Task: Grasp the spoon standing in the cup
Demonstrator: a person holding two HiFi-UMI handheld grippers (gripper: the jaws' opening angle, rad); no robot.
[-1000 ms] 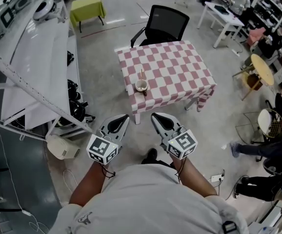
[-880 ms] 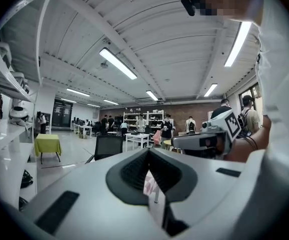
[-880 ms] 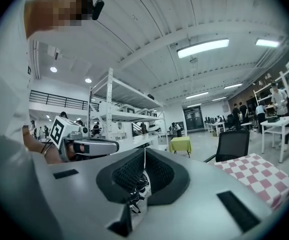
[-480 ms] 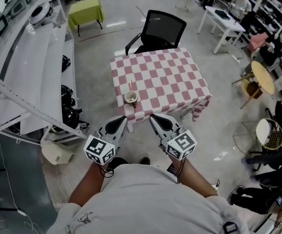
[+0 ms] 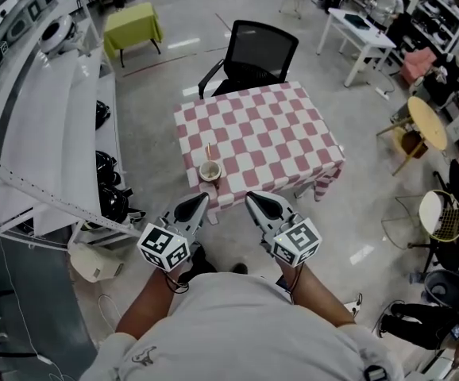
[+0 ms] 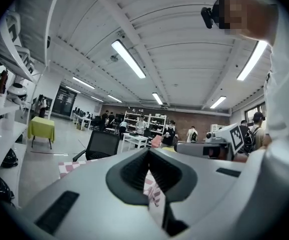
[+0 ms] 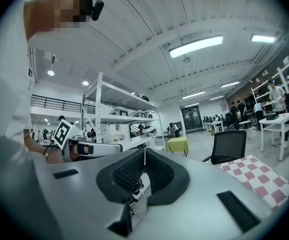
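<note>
A pale cup point(image 5: 209, 171) stands near the front left corner of a table with a red-and-white checked cloth point(image 5: 269, 137). A thin spoon point(image 5: 208, 154) stands upright in the cup. My left gripper point(image 5: 202, 198) and right gripper point(image 5: 251, 197) are held side by side in front of my chest, short of the table's near edge and apart from the cup. Both are shut with nothing between the jaws. The left gripper view shows the left gripper point(image 6: 148, 153) with its tips touching, and a strip of the cloth beyond. The right gripper point(image 7: 144, 150) looks the same in its own view.
A black office chair point(image 5: 255, 52) stands behind the table. A long white shelving rack point(image 5: 47, 133) runs along the left, with dark bags point(image 5: 109, 187) under it. A green-covered small table point(image 5: 130, 24) is farther back. White desks point(image 5: 356, 26) and a round wooden table point(image 5: 428, 117) are at the right.
The table and cup have come nearer and shifted slightly left in the head view. Both grippers stay shut and held in front of me.
</note>
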